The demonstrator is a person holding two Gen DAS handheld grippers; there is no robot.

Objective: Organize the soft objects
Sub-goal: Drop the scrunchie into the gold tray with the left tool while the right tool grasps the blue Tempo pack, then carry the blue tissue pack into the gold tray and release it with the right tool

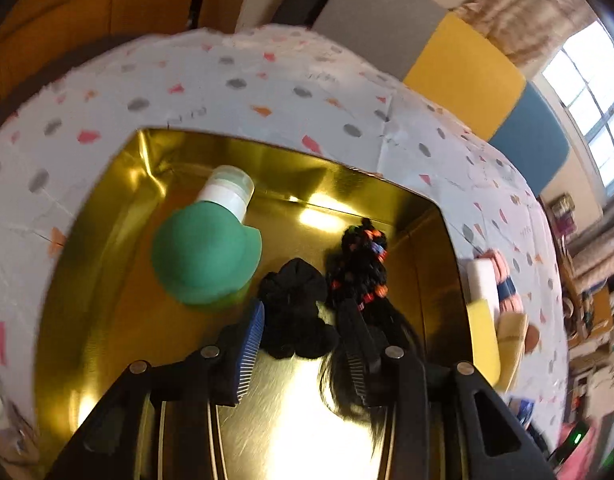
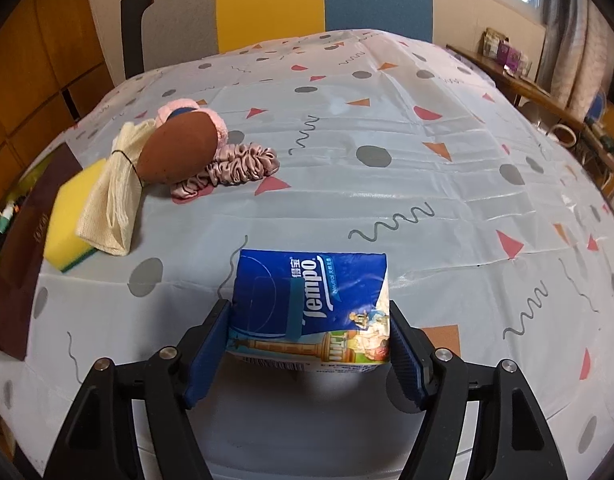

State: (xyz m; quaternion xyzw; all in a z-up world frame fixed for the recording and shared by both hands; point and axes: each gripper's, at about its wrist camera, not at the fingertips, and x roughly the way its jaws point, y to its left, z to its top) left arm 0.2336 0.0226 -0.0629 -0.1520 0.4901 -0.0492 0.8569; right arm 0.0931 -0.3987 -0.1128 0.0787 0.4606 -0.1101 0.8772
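Blue tissue pack (image 2: 311, 312) sits clenched between the right gripper (image 2: 310, 344) fingers above the counter (image 2: 387, 184); left gripper (image 1: 303, 344) hangs released over the gold tray (image 1: 107, 248). Carry it level, squeezing gently.

Patterned surface with a colourful chair behind it.
The surface (image 2: 387, 184) wears a pale cloth printed with grey dots, triangles and squiggles. A chair (image 2: 283, 4) with grey, yellow and blue panels stands behind; windows (image 1: 591, 92) glow at right.
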